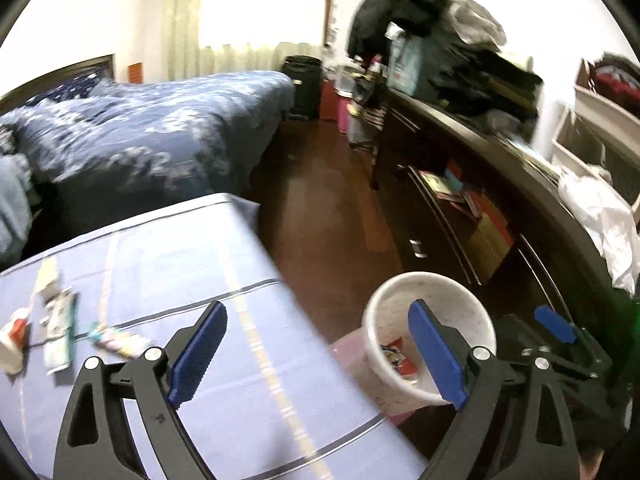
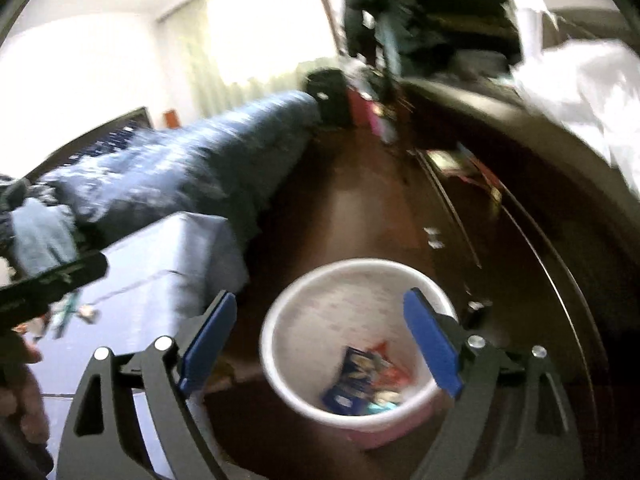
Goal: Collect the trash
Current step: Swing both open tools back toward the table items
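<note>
Both the left gripper (image 1: 318, 354) and right gripper (image 2: 320, 344) hold their jaws wide apart, empty; wrappers (image 2: 360, 380) lie in the bin (image 2: 304, 292).

no legible text, wrappers (image 1: 60, 328) and packets too blurred to read

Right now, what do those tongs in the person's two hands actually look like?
Both pairs look alike. The left tongs have two curved black plastic arms with triangular cut-outs, silver round bolts at the joints, and flat blue ribbed pads as fingertips. The right tongs show the same black frame, silver bolts and blue pads. No cables or markings are visible, and no sleeve can be made out.
</note>
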The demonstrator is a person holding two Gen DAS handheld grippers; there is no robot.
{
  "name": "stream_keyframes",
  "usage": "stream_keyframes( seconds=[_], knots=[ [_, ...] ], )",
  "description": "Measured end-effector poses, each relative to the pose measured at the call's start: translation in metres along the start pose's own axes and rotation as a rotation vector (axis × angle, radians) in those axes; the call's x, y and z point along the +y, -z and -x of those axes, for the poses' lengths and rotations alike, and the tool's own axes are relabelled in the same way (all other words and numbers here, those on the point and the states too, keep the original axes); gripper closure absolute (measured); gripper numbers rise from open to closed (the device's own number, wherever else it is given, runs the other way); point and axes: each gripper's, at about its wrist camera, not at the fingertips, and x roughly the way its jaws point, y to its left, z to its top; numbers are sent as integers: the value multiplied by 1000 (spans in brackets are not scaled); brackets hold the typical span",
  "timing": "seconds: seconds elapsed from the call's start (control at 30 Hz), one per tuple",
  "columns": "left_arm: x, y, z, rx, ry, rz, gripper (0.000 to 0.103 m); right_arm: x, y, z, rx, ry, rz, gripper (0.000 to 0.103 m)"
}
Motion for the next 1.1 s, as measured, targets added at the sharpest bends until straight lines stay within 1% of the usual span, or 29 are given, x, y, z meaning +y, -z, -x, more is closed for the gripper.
stream_keyframes(
  seconds=[0.1,0.2,0.27,0.3,0.4,0.43,0.53,0.6,0.67,0.73,0.8,0.83,0.9,0.93,0.97,1.0,1.1],
  knots=[
    [33,10,22,-30,-52,36,10,30,-3,14,-24,-32,62,12],
    [61,18,37,-40,-121,59,10,66,-2,27,-31,-84,124,9],
    [87,26,47,-41,-185,85,10,92,0,33,-26,-123,163,7],
    [97,28,51,-40,-204,98,10,107,1,34,-22,-141,186,7],
    [139,39,60,-32,-279,159,10,151,8,31,5,-202,258,7],
    [158,43,65,-31,-317,190,10,169,13,30,17,-225,287,7],
    [196,51,71,-27,-401,256,10,206,23,25,41,-274,345,7],
    [221,54,73,-22,-447,292,8,234,28,19,63,-313,382,7],
    [244,52,68,-10,-507,305,8,255,31,14,78,-338,411,7],
    [261,50,62,0,-542,317,8,267,35,14,80,-352,429,7],
    [277,49,53,17,-548,337,7,282,35,8,88,-371,447,7],
    [287,49,44,41,-541,360,6,287,35,7,90,-373,450,7],
    [299,52,33,89,-505,399,6,296,33,-1,108,-374,453,7],
    [306,54,26,116,-471,433,6,300,30,-7,124,-375,450,7],
    [311,56,21,129,-450,460,6,303,28,-13,137,-374,445,7],
    [313,57,18,134,-442,472,4,305,27,-17,146,-374,441,7],
    [316,57,12,129,-486,448,4,311,22,-34,172,-362,425,7]
  ],
)
